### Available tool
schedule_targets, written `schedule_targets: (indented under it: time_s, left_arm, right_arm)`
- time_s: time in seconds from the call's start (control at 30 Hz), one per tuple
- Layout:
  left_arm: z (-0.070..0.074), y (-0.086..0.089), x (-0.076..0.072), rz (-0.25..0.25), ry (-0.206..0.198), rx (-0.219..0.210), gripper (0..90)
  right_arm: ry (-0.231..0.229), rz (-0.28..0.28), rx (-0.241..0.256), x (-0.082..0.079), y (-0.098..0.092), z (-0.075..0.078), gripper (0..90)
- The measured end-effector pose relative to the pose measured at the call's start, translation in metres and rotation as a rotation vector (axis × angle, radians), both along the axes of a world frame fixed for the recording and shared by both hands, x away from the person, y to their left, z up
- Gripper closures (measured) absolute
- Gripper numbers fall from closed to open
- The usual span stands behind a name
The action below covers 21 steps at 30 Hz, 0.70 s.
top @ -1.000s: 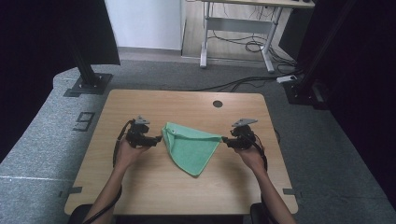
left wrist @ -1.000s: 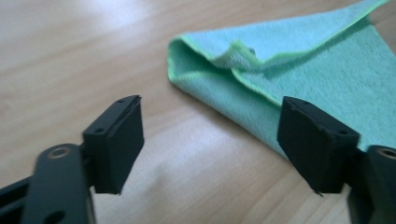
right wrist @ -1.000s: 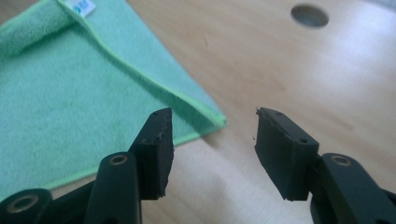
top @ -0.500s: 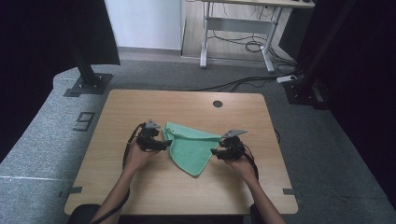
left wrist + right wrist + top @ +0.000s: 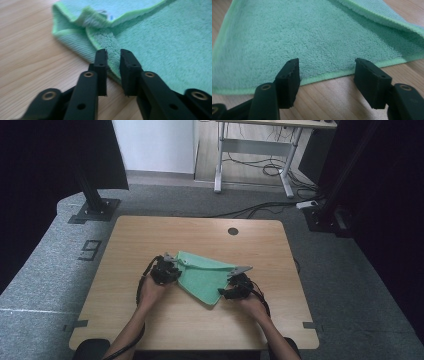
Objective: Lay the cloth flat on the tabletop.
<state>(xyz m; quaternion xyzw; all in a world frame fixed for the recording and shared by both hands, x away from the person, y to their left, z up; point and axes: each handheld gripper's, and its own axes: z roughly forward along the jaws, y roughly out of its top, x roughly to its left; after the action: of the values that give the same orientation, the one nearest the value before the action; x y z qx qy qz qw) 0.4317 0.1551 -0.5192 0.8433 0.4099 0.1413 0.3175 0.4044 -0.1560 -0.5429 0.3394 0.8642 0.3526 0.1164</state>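
The left gripper [image 5: 113, 58] is nearly closed on a fold of the green towel [image 5: 202, 275]. The right gripper [image 5: 325, 72] stands wide open at the near hem. It should slide under that hem before closing, to catch one layer.

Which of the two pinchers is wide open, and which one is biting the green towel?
The right gripper is wide open, its jaws spread at the green towel's hem. The left gripper is nearly closed, pinching a towel fold.

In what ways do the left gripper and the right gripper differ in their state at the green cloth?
The left gripper has its jaws nearly together, pinching a fold of the green cloth, while the right gripper has its jaws wide apart and holds nothing. The left gripper is at the cloth's folded left edge; the right gripper is at its flat hem. Both rest low at the wooden table.
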Motion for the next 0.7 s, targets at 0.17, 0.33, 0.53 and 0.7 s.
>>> schedule_targets:
  time_s: [0.17,0.33,0.53,0.7]
  left_arm:
    - [0.003,0.017,-0.011,0.012,0.013,0.009,78.6]
    - [-0.005,0.032,-0.022,0.027,0.051,-0.002,72.7]
    - [-0.001,0.039,-0.024,0.054,0.042,0.015,57.3]
    - [0.005,0.041,-0.022,0.065,0.019,-0.003,44.9]
  right_arm:
    - [0.001,0.008,-0.004,-0.001,0.000,0.000,36.5]
    - [0.002,0.013,-0.006,-0.002,0.001,0.000,35.2]
    - [-0.004,0.020,-0.013,-0.002,0.001,0.000,35.0]
    - [-0.014,0.024,-0.025,-0.002,0.001,0.000,36.1]
